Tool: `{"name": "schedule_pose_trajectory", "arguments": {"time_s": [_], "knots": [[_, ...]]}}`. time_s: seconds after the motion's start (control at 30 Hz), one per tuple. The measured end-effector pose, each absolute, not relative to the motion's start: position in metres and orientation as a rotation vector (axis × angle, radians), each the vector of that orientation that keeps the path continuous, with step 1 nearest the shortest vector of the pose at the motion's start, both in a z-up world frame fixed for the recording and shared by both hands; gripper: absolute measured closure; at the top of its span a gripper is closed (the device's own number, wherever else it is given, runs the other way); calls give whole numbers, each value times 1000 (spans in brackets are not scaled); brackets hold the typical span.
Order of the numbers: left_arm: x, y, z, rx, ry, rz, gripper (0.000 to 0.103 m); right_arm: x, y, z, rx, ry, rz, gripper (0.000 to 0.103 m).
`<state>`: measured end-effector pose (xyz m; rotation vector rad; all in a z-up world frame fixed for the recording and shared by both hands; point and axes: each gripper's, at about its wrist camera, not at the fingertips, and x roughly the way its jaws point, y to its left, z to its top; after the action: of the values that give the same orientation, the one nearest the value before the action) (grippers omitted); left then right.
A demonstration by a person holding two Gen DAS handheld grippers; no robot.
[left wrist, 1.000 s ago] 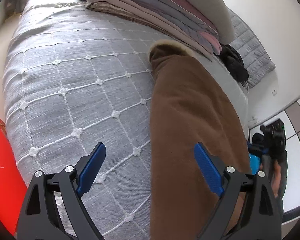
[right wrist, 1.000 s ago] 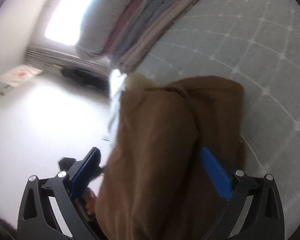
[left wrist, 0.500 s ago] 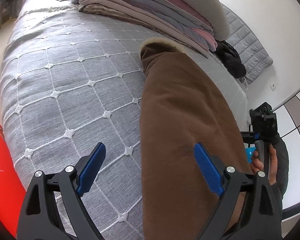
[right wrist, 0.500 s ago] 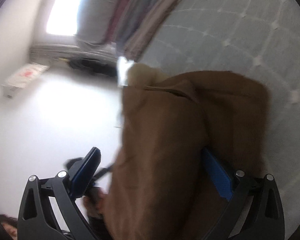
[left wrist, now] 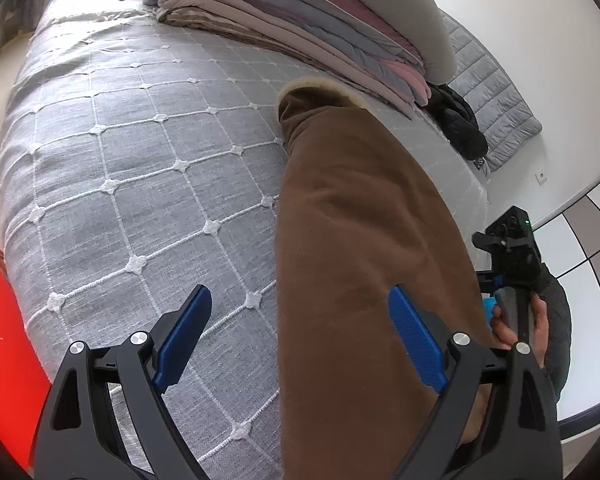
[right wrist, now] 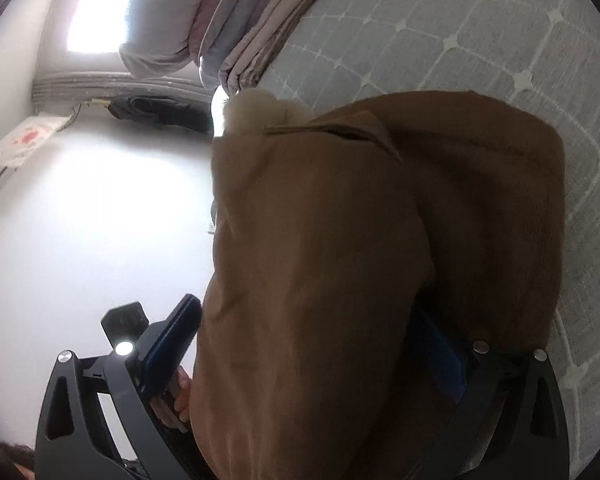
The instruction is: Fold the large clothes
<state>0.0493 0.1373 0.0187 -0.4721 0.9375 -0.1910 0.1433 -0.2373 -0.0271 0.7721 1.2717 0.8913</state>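
A large brown coat (left wrist: pixel 364 248) with a cream fleece collar (left wrist: pixel 320 87) lies lengthwise along the right side of the grey quilted bed (left wrist: pixel 140 184). My left gripper (left wrist: pixel 300 336) is open above the coat's left edge, with one blue finger (left wrist: pixel 184 332) over the bedspread and the other over the coat. In the right wrist view the coat (right wrist: pixel 360 260) fills the space between the wide-open jaws of my right gripper (right wrist: pixel 312 344); its right finger (right wrist: pixel 436 352) is partly covered by cloth. Whether the fingers touch the coat cannot be told.
A stack of folded blankets (left wrist: pixel 308 28) lies across the head of the bed. A black garment (left wrist: pixel 460 124) and a grey mat (left wrist: pixel 496 120) lie on the floor beyond. A red object (left wrist: pixel 0 320) stands at the left.
Both grippers have moved closer over the coat. The right gripper has come into the left wrist view at the coat's right edge. Both jaws stay open.
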Motion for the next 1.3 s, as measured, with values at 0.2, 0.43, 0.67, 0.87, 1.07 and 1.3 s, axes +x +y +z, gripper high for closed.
{"name": "schedule_pose_trajectory", "arguments": {"time_s": [0.2, 0.43, 0.67, 0.87, 1.07, 1.3], "knots": [[49, 137, 18, -476, 936, -189, 17, 144, -244, -29, 847, 1202, 909, 7], [54, 138, 16, -482, 941, -182, 17, 124, -260, -29, 787, 1176, 789, 73], [54, 143, 18, -523, 918, -177, 17, 92, -262, 23, 723, 1014, 756, 83], [53, 142, 18, -528, 916, -187, 17, 84, -292, 1, 780, 1053, 666, 84], [48, 146, 25, -534, 892, -206, 17, 73, -314, 15, 829, 971, 649, 86], [45, 148, 27, -527, 895, -218, 17, 91, -315, -50, 939, 1165, 654, 78]]}}
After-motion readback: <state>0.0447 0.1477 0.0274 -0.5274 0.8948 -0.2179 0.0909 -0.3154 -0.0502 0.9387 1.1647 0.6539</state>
